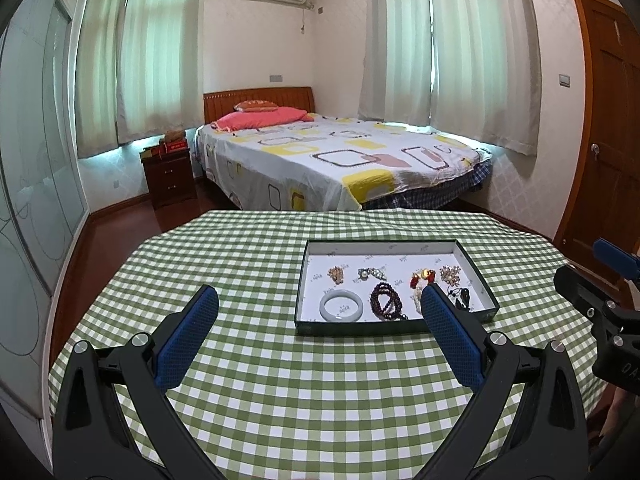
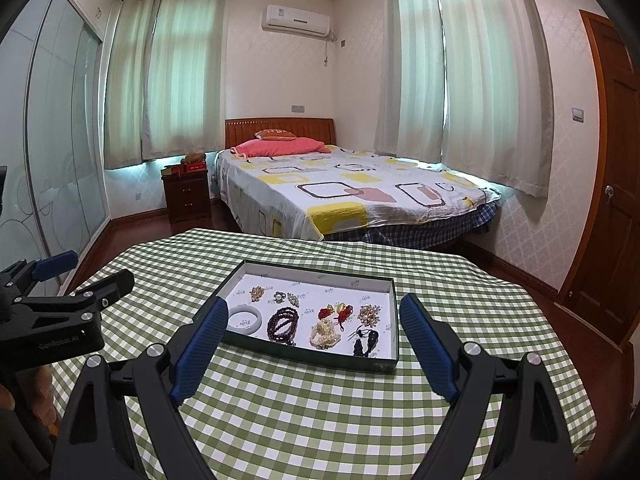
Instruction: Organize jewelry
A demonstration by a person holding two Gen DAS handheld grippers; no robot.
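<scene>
While both hand-held grippers (image 1: 318, 306) (image 2: 310, 314) gape wide and empty, the jewelry tray (image 2: 384, 366) lies just ahead.

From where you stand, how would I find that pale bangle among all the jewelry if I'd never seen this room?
Start at the table with the green checked cloth in front of the bed, and find the shallow dark-rimmed tray lying on it. The bangle sits in the tray's near left corner, beside the dark red bead string. It is the only smooth, plain, milky-white ring; everything else is beaded or clustered.
</scene>
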